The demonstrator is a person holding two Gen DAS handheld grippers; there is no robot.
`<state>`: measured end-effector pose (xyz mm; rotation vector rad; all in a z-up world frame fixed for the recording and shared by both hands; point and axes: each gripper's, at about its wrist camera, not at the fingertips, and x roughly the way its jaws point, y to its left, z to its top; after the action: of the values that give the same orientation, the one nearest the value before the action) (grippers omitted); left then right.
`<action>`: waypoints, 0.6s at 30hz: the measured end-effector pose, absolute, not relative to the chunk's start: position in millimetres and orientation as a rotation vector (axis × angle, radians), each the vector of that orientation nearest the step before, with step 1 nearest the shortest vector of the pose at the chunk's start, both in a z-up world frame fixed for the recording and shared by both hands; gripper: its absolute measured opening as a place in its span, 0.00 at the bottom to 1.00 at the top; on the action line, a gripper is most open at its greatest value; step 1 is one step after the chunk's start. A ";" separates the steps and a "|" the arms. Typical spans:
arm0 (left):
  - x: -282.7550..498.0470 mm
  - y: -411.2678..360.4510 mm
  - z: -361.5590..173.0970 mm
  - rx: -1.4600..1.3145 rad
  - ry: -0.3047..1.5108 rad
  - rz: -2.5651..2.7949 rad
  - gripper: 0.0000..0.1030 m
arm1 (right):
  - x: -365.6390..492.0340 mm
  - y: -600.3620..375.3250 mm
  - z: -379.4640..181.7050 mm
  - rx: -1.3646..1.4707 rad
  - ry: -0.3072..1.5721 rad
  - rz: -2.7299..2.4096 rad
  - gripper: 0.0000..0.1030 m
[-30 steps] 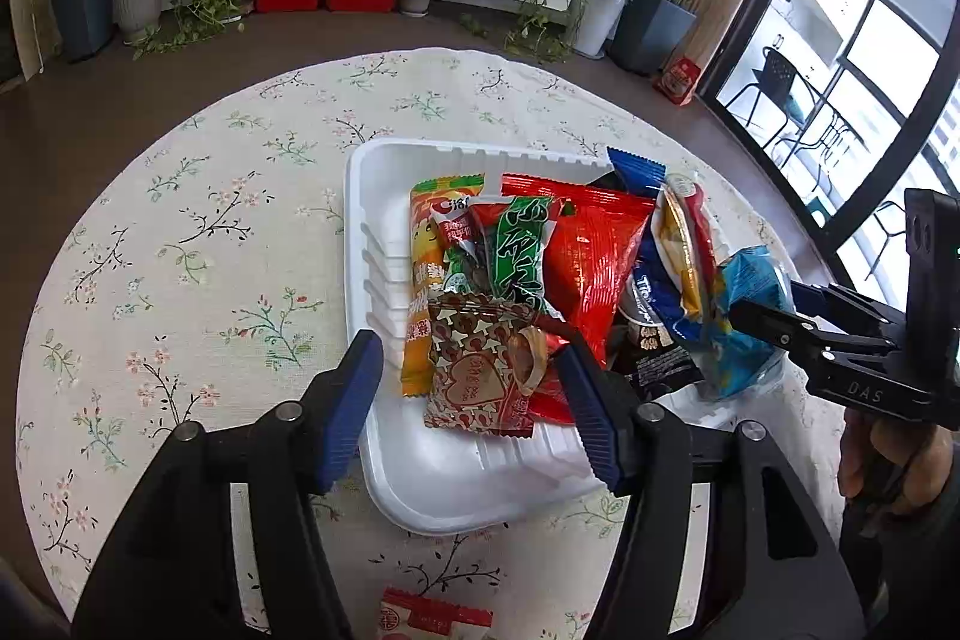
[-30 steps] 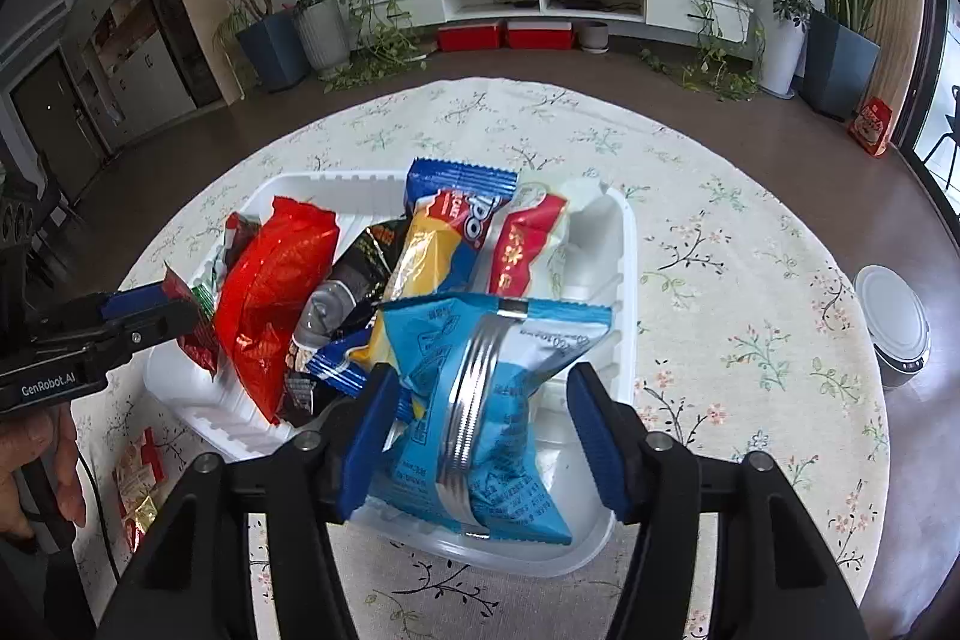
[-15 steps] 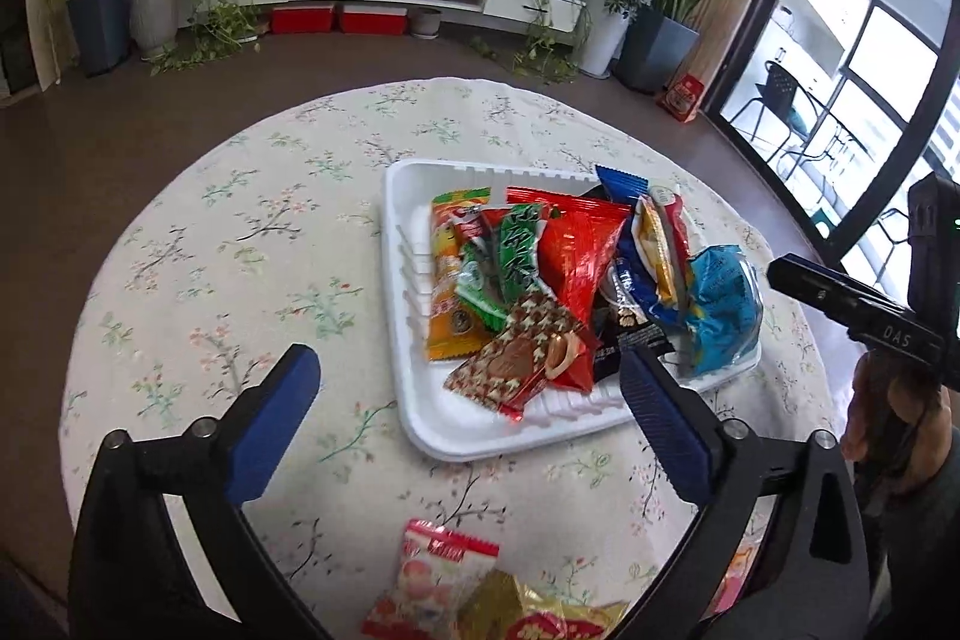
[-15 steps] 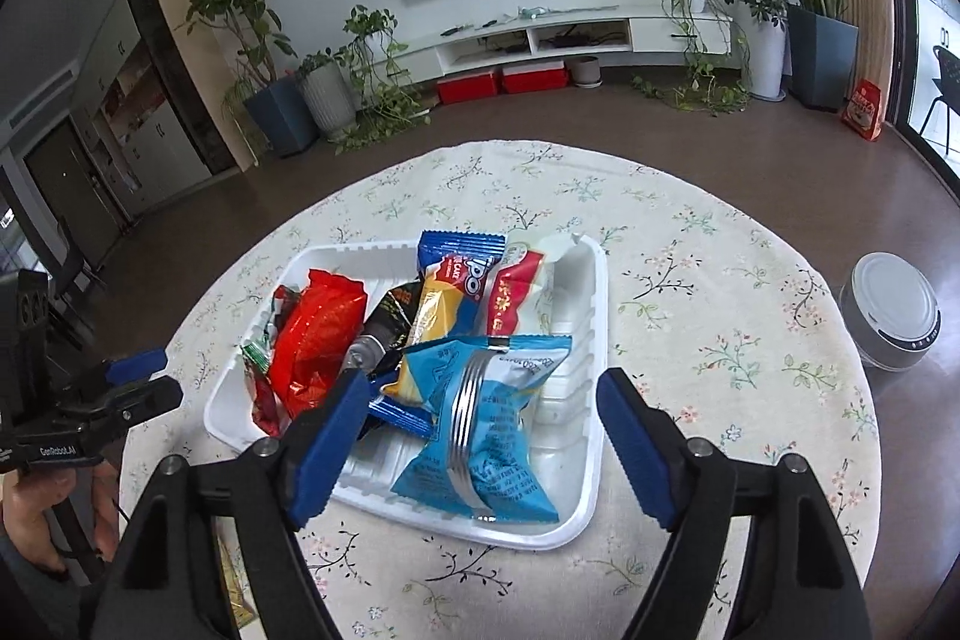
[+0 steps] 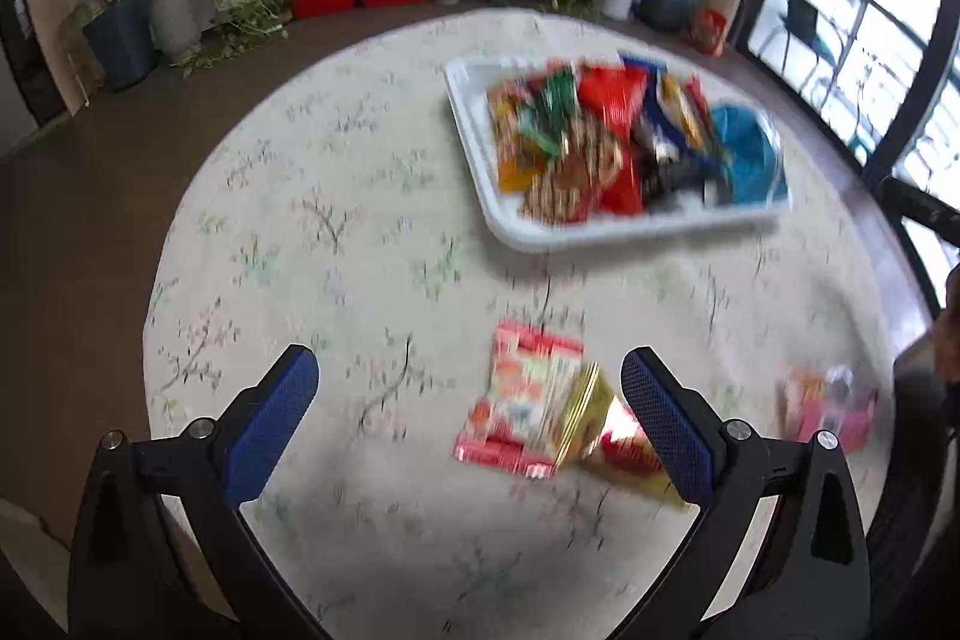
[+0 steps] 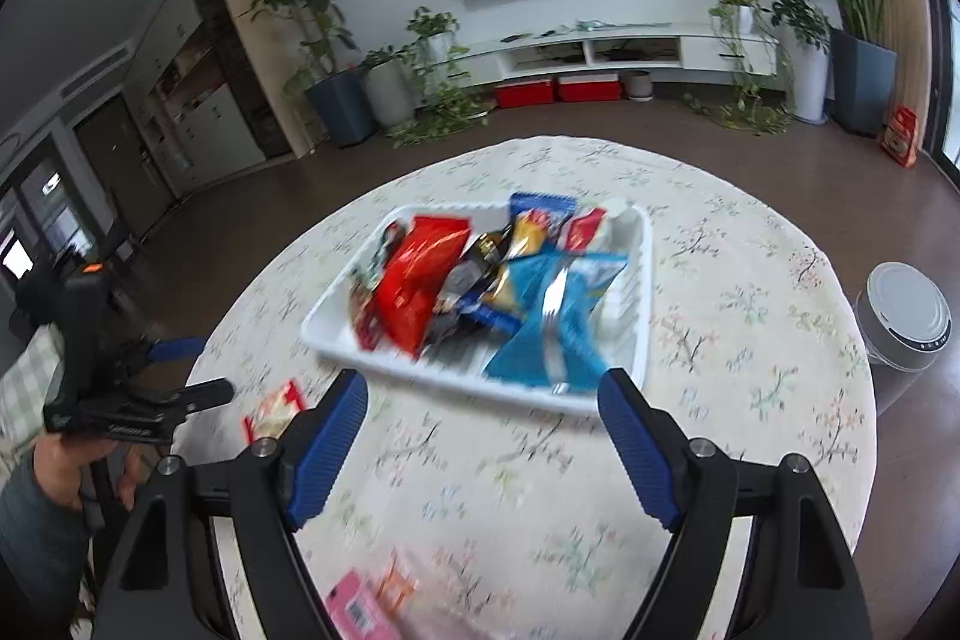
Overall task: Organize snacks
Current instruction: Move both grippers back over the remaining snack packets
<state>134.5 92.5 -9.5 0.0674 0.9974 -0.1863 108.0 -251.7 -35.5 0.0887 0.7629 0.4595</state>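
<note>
A white tray [image 5: 474, 148] packed with snack bags sits on the round floral table; a blue bag [image 6: 552, 322] and a red bag [image 6: 420, 268] lie in it. My left gripper [image 5: 469, 361] is open and empty above the near table. Below it lie a red-and-white packet [image 5: 522, 400] and a gold packet [image 5: 591, 430]. A pink packet [image 5: 822, 406] lies further right. My right gripper [image 6: 483, 382] is open and empty, hovering short of the tray's near rim [image 6: 645, 280]. The left gripper [image 6: 198, 370] also shows at the left of the right wrist view.
A grey bin with a white lid [image 6: 906, 316] stands on the floor past the table's right edge. A pink packet [image 6: 360, 604] lies near the table's front edge. A hand [image 6: 66, 466] holds the left gripper's handle. Potted plants line the far wall.
Both grippers opened, let go of the bags they held over the tray, and drew back toward the near side. The loose packets on the table came into the left wrist view.
</note>
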 end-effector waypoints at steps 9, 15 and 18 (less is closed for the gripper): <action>135.8 87.8 -29.3 0.151 1.053 -0.231 0.99 | 34.4 -240.6 -58.7 0.042 0.778 0.526 0.79; 150.6 71.0 -39.2 0.234 1.106 -0.276 0.89 | 14.5 -230.9 -64.1 0.006 0.783 0.553 0.79; 155.1 71.2 -42.7 0.224 1.120 -0.289 0.81 | 12.2 -227.4 -65.5 -0.002 0.782 0.566 0.79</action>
<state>155.1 71.2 -42.7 0.2239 1.1200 -0.2893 12.2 -227.4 -65.5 -0.0016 0.7820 0.5661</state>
